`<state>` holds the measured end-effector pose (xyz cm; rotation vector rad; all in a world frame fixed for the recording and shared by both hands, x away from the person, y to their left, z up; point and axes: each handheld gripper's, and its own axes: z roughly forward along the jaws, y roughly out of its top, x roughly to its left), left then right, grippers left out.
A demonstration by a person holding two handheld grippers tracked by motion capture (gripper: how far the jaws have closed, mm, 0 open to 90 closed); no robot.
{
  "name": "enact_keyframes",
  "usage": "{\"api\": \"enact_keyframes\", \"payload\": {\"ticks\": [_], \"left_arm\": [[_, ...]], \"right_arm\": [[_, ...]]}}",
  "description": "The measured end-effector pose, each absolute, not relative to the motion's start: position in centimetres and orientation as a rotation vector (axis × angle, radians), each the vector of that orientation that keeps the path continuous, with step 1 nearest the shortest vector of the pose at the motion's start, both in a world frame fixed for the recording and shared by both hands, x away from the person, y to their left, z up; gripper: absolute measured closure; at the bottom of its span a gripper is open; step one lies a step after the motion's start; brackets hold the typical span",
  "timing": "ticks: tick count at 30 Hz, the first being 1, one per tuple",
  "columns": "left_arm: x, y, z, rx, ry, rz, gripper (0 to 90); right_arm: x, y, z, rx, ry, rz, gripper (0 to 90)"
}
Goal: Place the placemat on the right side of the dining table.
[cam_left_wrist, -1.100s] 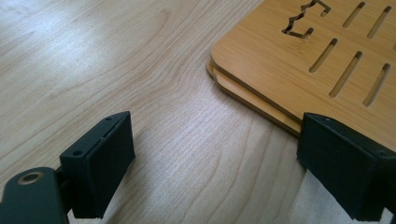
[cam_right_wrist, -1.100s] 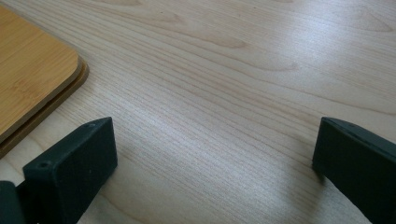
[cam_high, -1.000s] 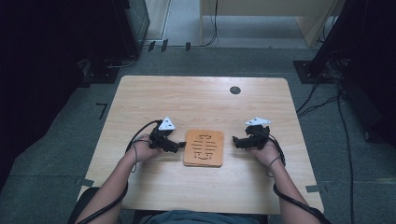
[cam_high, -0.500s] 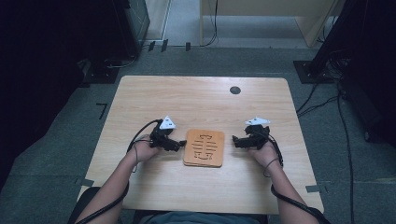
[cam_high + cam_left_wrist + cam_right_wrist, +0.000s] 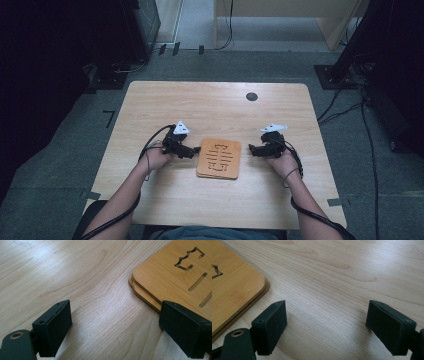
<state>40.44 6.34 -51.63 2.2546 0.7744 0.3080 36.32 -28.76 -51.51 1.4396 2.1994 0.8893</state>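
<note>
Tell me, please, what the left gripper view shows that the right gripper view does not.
The left gripper view shows that the wooden board is two stacked layers, with slots and a jagged cutout through the top one, and one jaw of the open left gripper overlapping its edge. The right gripper view shows a rounded board corner clear of the open right gripper. Both show the pale wooden table.
</note>
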Motion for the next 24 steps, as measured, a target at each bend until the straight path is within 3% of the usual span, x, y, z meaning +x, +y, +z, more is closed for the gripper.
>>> {"api": "enact_keyframes", "payload": {"ticks": [10,24], "left_arm": [[40.2,6.9,-50.7,2.271,0.866,0.226,13.1],[39.5,7.8,-49.2,2.223,0.832,0.158,13.2]], "right_arm": [[36.5,-28.1,-51.1,1.468,2.221,0.908,21.3],[36.2,-26.5,-50.7,1.423,2.265,0.926,21.5]]}}
